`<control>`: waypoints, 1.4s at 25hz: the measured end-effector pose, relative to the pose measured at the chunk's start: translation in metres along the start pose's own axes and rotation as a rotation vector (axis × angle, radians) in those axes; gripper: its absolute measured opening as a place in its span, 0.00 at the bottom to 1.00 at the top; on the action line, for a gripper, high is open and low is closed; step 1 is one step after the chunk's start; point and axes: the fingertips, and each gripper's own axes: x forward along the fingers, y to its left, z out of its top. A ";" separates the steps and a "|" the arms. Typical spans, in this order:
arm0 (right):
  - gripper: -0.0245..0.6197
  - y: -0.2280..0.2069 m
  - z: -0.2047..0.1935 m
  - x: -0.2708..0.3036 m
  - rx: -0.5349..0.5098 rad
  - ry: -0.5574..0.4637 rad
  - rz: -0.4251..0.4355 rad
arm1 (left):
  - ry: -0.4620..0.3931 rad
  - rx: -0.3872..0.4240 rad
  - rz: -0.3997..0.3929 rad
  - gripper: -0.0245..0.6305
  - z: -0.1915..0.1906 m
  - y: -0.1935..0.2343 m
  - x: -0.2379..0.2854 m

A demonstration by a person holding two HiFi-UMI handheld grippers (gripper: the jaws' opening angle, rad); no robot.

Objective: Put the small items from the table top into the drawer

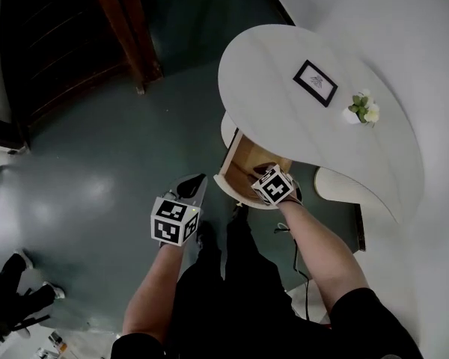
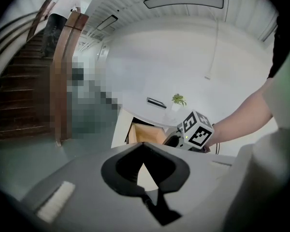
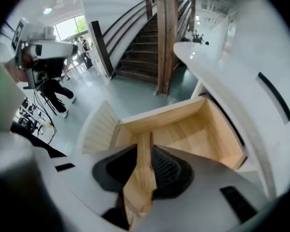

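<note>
The round white table (image 1: 284, 118) carries a small black-framed picture (image 1: 315, 82) and a little potted plant (image 1: 363, 109). They also show as the picture (image 2: 156, 102) and the plant (image 2: 177, 100) in the left gripper view. Under the top, the wooden drawer (image 1: 243, 169) stands pulled out, and its inside (image 3: 203, 129) looks bare. My right gripper (image 1: 263, 174) is at the drawer's near side. In its own view the right gripper (image 3: 144, 151) is shut on the drawer's wooden wall (image 3: 144, 144). My left gripper (image 1: 194, 187) hangs over the floor left of the drawer. That left gripper (image 2: 144, 146) is shut on nothing.
A dark wooden stair post (image 1: 127, 28) and stairs (image 3: 145, 57) stand beyond the table. Camera gear on a tripod (image 3: 43, 57) is at the left. A white wall (image 1: 426, 126) runs along the table's right. The teal floor (image 1: 97, 170) lies to the left.
</note>
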 end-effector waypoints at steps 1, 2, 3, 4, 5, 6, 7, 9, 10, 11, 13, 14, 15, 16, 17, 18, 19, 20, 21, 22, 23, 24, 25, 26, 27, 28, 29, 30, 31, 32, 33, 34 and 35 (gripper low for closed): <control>0.18 0.005 0.002 -0.014 0.026 -0.014 -0.012 | 0.002 -0.001 -0.013 0.05 0.001 -0.004 -0.007; 0.18 0.009 0.004 -0.028 0.053 -0.032 -0.023 | 0.003 0.001 -0.027 0.05 0.003 -0.009 -0.014; 0.18 0.013 0.006 -0.042 0.081 -0.053 -0.035 | 0.002 0.008 -0.040 0.05 0.005 -0.013 -0.021; 0.18 0.018 0.007 -0.055 0.108 -0.075 -0.045 | 0.001 0.017 -0.051 0.05 0.008 -0.018 -0.027; 0.17 0.022 0.008 -0.067 0.133 -0.098 -0.054 | -0.002 0.027 -0.058 0.05 0.012 -0.022 -0.033; 0.17 0.026 0.009 -0.078 0.157 -0.124 -0.060 | -0.007 0.036 -0.062 0.05 0.015 -0.025 -0.039; 0.16 0.030 0.009 -0.089 0.180 -0.152 -0.063 | -0.014 0.044 -0.065 0.05 0.019 -0.029 -0.044; 0.12 0.038 0.008 -0.111 0.220 -0.218 -0.057 | -0.030 0.054 -0.070 0.05 0.026 -0.038 -0.051; 0.12 0.043 0.008 -0.121 0.232 -0.250 -0.050 | -0.036 0.058 -0.074 0.05 0.029 -0.043 -0.054; 0.11 0.047 0.008 -0.130 0.237 -0.278 -0.043 | -0.041 0.064 -0.080 0.05 0.032 -0.049 -0.057; 0.10 0.053 0.008 -0.145 0.235 -0.326 -0.041 | -0.051 0.083 -0.091 0.05 0.037 -0.058 -0.062; 0.09 0.055 0.009 -0.153 0.235 -0.351 -0.046 | -0.056 0.096 -0.092 0.05 0.040 -0.062 -0.064; 0.09 0.057 0.010 -0.160 0.240 -0.378 -0.053 | -0.062 0.106 -0.089 0.05 0.041 -0.066 -0.068; 0.09 0.061 0.010 -0.169 0.250 -0.408 -0.060 | -0.069 0.114 -0.082 0.05 0.042 -0.070 -0.072; 0.08 0.066 0.009 -0.178 0.263 -0.439 -0.063 | -0.076 0.119 -0.074 0.05 0.042 -0.075 -0.077; 0.08 0.070 0.008 -0.188 0.277 -0.471 -0.062 | -0.083 0.122 -0.068 0.05 0.043 -0.082 -0.081; 0.07 0.074 0.006 -0.198 0.290 -0.503 -0.056 | -0.091 0.126 -0.070 0.05 0.043 -0.091 -0.083; 0.07 0.078 0.004 -0.210 0.300 -0.537 -0.047 | -0.098 0.131 -0.081 0.05 0.044 -0.103 -0.085; 0.07 0.082 0.002 -0.221 0.307 -0.571 -0.038 | -0.103 0.134 -0.102 0.05 0.044 -0.117 -0.086; 0.07 0.086 -0.001 -0.233 0.310 -0.606 -0.030 | -0.103 0.133 -0.128 0.05 0.042 -0.131 -0.087; 0.06 0.090 -0.004 -0.246 0.312 -0.640 -0.022 | -0.101 0.127 -0.150 0.05 0.041 -0.144 -0.088; 0.06 0.093 -0.007 -0.258 0.312 -0.673 -0.014 | -0.099 0.121 -0.160 0.05 0.039 -0.156 -0.089; 0.06 0.096 -0.011 -0.271 0.311 -0.705 -0.006 | -0.099 0.120 -0.158 0.05 0.038 -0.167 -0.090; 0.06 0.099 -0.017 -0.283 0.310 -0.734 0.000 | -0.103 0.125 -0.150 0.05 0.038 -0.177 -0.092; 0.06 0.102 -0.023 -0.295 0.309 -0.762 0.004 | -0.110 0.132 -0.140 0.05 0.039 -0.188 -0.093; 0.06 0.105 -0.029 -0.307 0.309 -0.788 0.005 | -0.118 0.140 -0.133 0.05 0.040 -0.198 -0.095; 0.06 0.108 -0.036 -0.319 0.309 -0.812 0.005 | -0.127 0.147 -0.126 0.05 0.041 -0.208 -0.097; 0.06 0.111 -0.042 -0.329 0.308 -0.835 0.005 | -0.136 0.155 -0.120 0.05 0.043 -0.216 -0.100; 0.06 0.113 -0.047 -0.339 0.305 -0.854 0.005 | -0.145 0.162 -0.113 0.05 0.045 -0.224 -0.102; 0.06 0.115 -0.053 -0.348 0.300 -0.871 0.003 | -0.156 0.168 -0.105 0.05 0.048 -0.231 -0.105; 0.06 0.116 -0.057 -0.356 0.293 -0.885 0.000 | -0.168 0.175 -0.095 0.05 0.052 -0.237 -0.108; 0.06 0.117 -0.060 -0.364 0.285 -0.897 -0.004 | -0.180 0.182 -0.083 0.05 0.056 -0.242 -0.111; 0.06 0.117 -0.062 -0.372 0.277 -0.910 -0.010 | -0.191 0.188 -0.068 0.05 0.061 -0.245 -0.115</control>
